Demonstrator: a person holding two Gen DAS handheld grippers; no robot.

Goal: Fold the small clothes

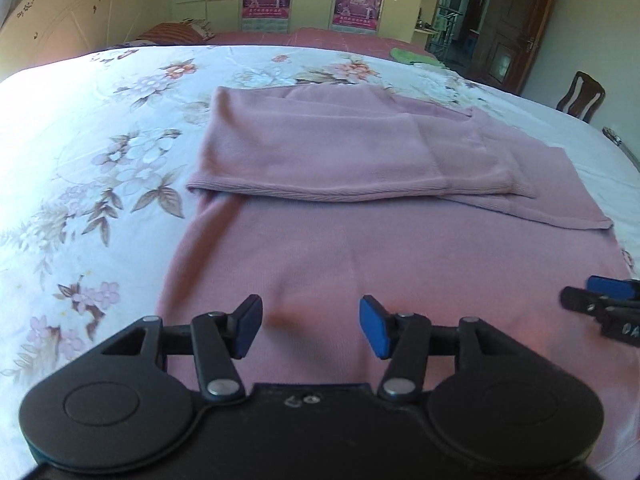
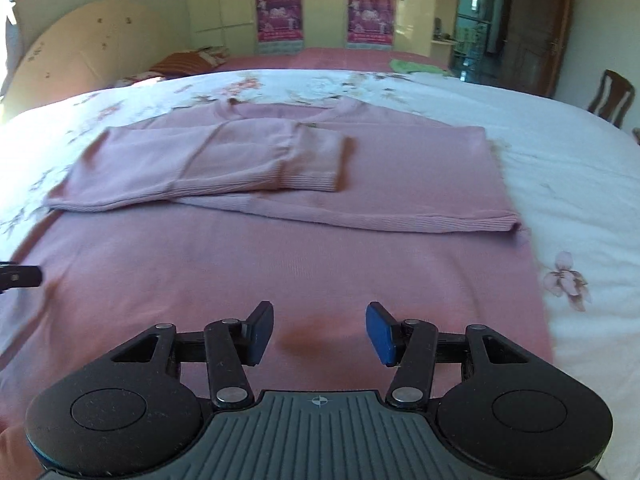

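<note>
A pink knit sweater lies flat on the bed, both sleeves folded across its chest; it also shows in the right wrist view. The folded sleeves end in ribbed cuffs. My left gripper is open and empty, low over the sweater's near hem on the left side. My right gripper is open and empty, low over the near hem on the right side. The right gripper's tips also show at the right edge of the left wrist view. The left gripper's tip shows at the left edge of the right wrist view.
The sweater rests on a white floral bedsheet. A pink bed with a green cloth and a striped pillow lies behind. A wooden chair and a door stand at the far right.
</note>
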